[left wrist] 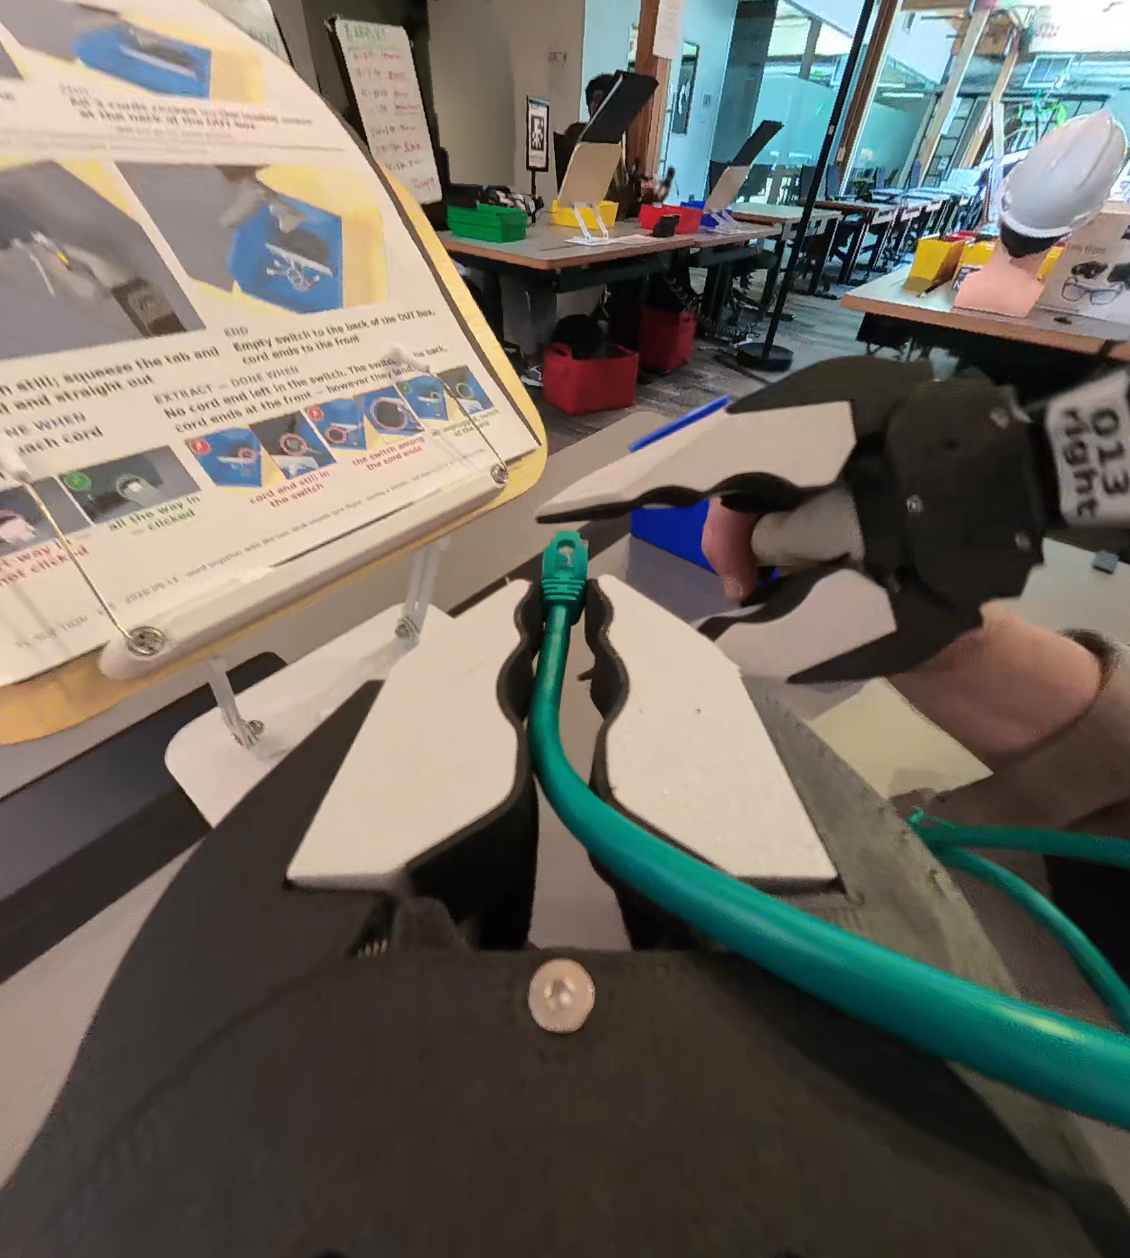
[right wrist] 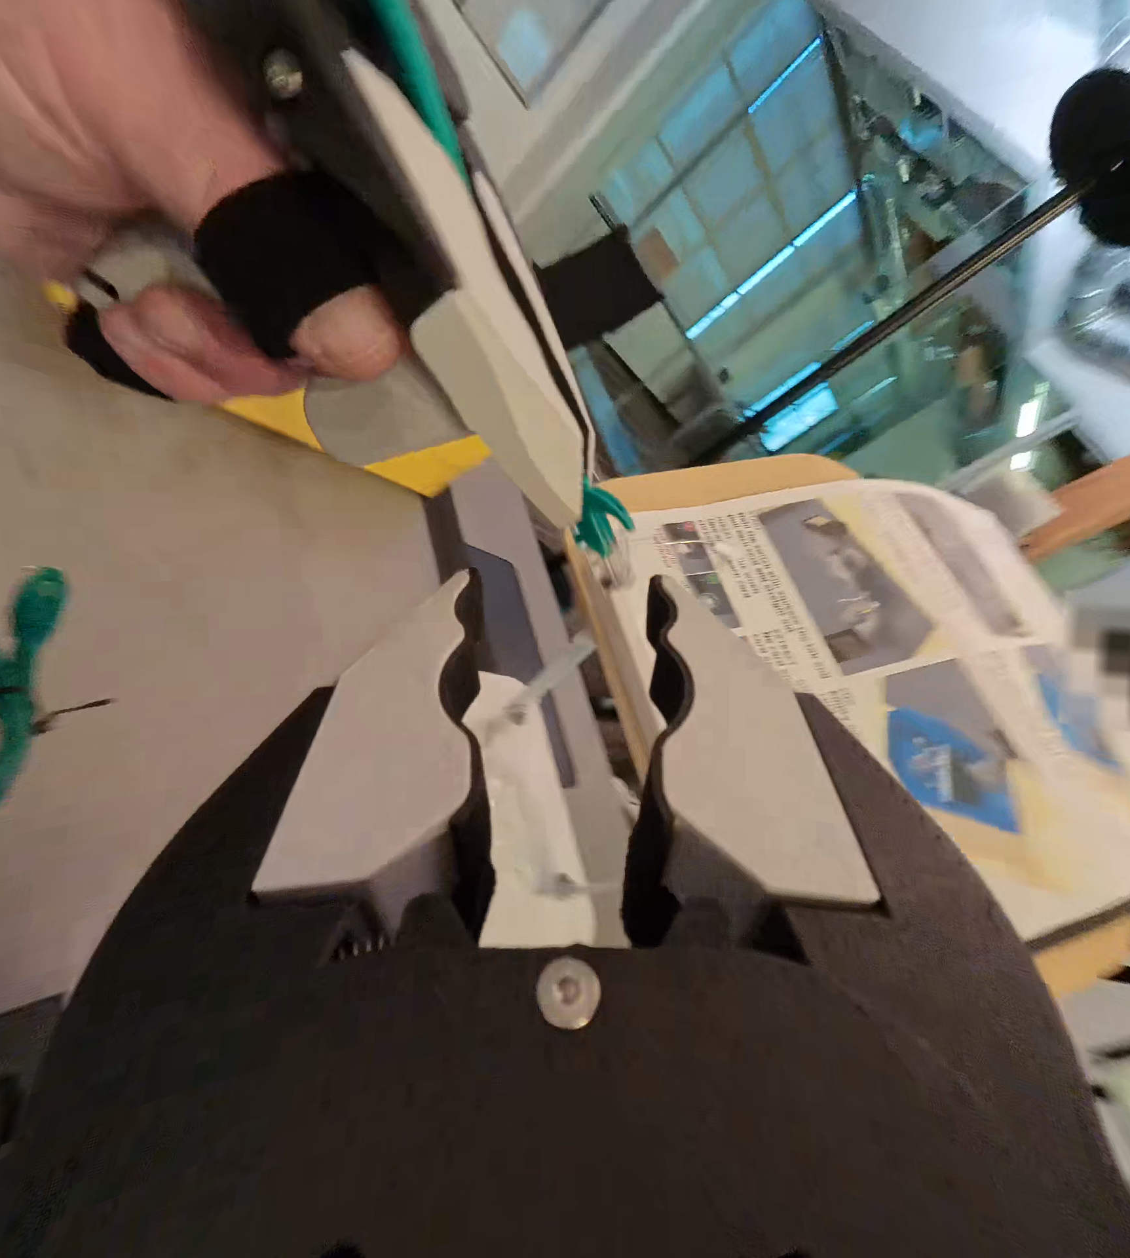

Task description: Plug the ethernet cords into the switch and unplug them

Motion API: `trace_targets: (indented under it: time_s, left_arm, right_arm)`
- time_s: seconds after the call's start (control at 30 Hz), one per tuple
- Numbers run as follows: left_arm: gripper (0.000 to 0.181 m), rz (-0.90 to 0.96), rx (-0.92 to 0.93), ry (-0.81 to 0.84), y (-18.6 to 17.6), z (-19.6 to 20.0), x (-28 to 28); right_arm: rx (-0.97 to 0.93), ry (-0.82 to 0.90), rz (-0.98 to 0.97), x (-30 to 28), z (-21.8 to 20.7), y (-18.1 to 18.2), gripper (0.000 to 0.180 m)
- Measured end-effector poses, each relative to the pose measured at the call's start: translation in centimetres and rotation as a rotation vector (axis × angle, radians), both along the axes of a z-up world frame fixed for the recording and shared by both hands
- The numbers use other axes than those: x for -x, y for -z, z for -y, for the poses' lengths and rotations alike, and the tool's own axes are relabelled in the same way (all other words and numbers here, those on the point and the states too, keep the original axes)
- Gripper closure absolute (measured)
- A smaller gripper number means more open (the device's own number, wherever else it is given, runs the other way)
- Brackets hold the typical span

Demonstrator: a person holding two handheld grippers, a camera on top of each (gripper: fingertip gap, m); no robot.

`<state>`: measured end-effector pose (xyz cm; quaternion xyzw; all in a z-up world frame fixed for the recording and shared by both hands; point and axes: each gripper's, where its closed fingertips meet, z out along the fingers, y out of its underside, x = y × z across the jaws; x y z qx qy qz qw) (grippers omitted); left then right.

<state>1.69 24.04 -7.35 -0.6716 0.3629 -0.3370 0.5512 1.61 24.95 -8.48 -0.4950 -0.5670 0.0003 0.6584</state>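
Green ethernet cord (left wrist: 552, 687) clamped between left gripper (left wrist: 554, 591) fingers, plug past the tips.
Right gripper (right wrist: 558, 592) spread, empty, just right of plug; instruction sheet (left wrist: 160, 354) ahead-left, grey table (right wrist: 160, 544) below, workshop benches beyond.

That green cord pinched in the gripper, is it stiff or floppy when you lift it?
Probably springy rather than limp: the green cord leaves the left gripper in one smooth arc, not a droop. Its short plug end stands straight past the fingertips, so it likely holds its aim. The rest probably trails and tugs sideways.
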Motion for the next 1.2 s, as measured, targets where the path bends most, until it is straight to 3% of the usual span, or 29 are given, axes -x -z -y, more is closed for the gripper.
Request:
trace_targets:
  time_s: [0.2, 0.37, 0.5, 0.6, 0.77, 1.0, 1.2]
  left_arm:
    - [0.169, -0.006, 0.090, 0.018, 1.0, 0.8, -1.1]
    - [0.169, 0.012, 0.091, 0.044, 0.9, 1.0, -1.2]
    - [0.142, 0.007, 0.066, 0.085, 0.4, 1.4, -1.5]
    - [0.140, -0.043, 0.032, 0.092, 0.5, 1.4, -1.6]
    - [0.165, -0.074, 0.009, 0.141, 0.2, 1.6, -1.9]
    - [0.168, -0.062, 0.006, 0.113, 0.1, 1.2, -1.9]
    - [0.168, -0.162, -0.148, -0.130, 0.4, -2.1, 0.0]
  right_arm:
    - [-0.230, 0.202, 0.125, -0.5, -1.2, -0.1, 0.165]
    - [-0.247, 0.206, 0.166, -0.6, -1.0, -0.2, 0.170]
    - [-0.247, 0.203, 0.184, -0.5, -1.0, 0.1, 0.171]
    - [-0.256, 0.197, 0.177, -0.5, -0.8, -0.3, 0.171]
    - [-0.273, 0.180, 0.168, -0.5, -0.3, -0.8, 0.171]
    - [-0.270, 0.186, 0.140, -0.5, -0.5, -1.0, 0.169]
    - [-0.181, 0.215, 0.107, -1.8, -2.0, -0.5, 0.146]
